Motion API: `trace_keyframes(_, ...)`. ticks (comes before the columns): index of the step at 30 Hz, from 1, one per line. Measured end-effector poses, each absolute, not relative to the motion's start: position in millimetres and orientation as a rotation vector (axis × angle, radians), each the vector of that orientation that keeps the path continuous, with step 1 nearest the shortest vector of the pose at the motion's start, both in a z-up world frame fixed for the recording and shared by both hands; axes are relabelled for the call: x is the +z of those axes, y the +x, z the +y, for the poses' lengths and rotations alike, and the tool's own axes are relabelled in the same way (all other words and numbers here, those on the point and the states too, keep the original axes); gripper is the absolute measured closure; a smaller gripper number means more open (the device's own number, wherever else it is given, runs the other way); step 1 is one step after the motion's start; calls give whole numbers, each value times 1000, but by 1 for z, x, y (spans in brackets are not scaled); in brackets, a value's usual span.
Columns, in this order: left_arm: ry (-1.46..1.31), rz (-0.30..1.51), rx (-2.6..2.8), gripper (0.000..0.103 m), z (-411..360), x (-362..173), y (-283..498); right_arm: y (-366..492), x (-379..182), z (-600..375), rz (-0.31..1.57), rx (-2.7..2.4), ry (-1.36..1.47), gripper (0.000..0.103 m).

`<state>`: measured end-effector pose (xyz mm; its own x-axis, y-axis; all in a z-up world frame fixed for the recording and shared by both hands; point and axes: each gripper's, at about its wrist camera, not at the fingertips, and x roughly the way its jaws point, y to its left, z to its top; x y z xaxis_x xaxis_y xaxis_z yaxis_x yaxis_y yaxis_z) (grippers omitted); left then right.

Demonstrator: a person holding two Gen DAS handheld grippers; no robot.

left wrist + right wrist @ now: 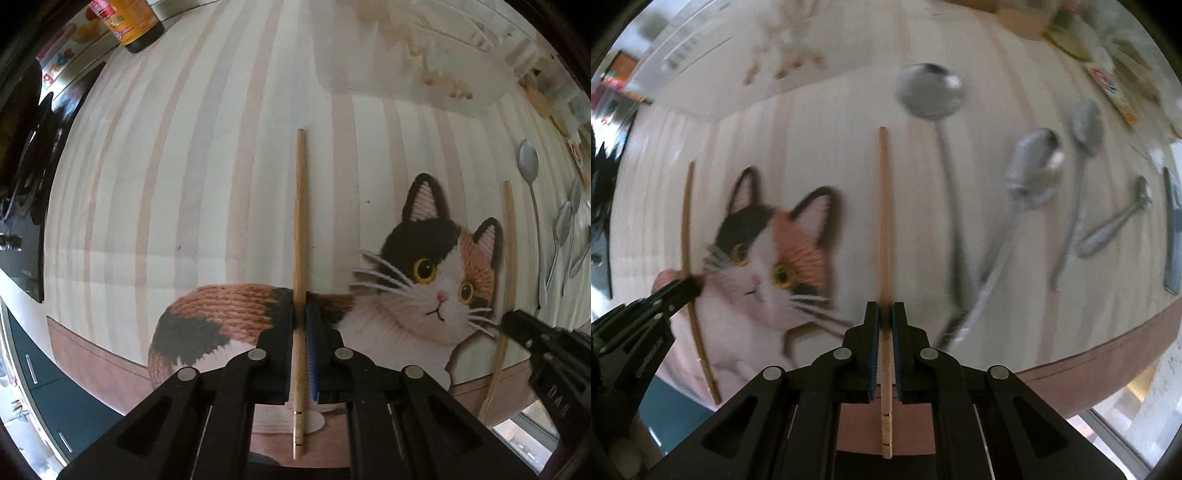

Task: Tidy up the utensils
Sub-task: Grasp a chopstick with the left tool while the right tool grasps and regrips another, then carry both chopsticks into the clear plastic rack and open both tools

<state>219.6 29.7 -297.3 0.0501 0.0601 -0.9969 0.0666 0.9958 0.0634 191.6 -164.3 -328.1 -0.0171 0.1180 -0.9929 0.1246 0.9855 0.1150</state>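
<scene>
My left gripper (pixel 300 314) is shut on a wooden chopstick (pixel 301 221) that points forward over the cat-print table mat (pixel 184 184). My right gripper (pixel 885 314) is shut on a second wooden chopstick (pixel 884 221), also pointing forward. In the left wrist view the right gripper (pixel 508 321) shows at the right with its chopstick (pixel 509 236). In the right wrist view the left gripper (pixel 694 286) shows at the left with its chopstick (pixel 687 221). Several metal spoons (pixel 929 92) lie on the mat to the right, blurred; they also show in the left wrist view (pixel 528 162).
A dark bottle with an orange label (pixel 133 26) stands at the far left. A clear plastic tray (pixel 424 48) lies at the far side. A small metal utensil (pixel 1115 225) and a dark flat piece (pixel 1172 229) lie at the right. The table's front edge (pixel 1108 354) is near.
</scene>
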Motion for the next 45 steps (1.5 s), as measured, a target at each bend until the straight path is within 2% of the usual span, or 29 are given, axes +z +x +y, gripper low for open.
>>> trace_keyframes(10,71,1537,-17,98,43,-291,229,197,-323,-140,1656,25,97,95)
trace_keyframes(15,67,1542,-35,97,50,-295,230,185,-329,-119,1689,44,84,85)
trace_keyframes(22,68,1551,-28,96,48,-294,231,178,-327,-104,1675,40,47,84)
trace_keyframes(31,74,1553,-26,99,44,-297,232,191,-330,-97,1627,34,30,87)
trace_keyframes(33,85,1550,-19,98,42,-297,232,190,-326,-99,1623,24,35,94)
trace_keyframes(36,116,1528,-2,99,39,-295,231,194,-329,-106,1616,24,65,96)
trace_keyframes(45,108,1359,58,99,51,-230,240,202,-280,-120,1500,37,91,96)
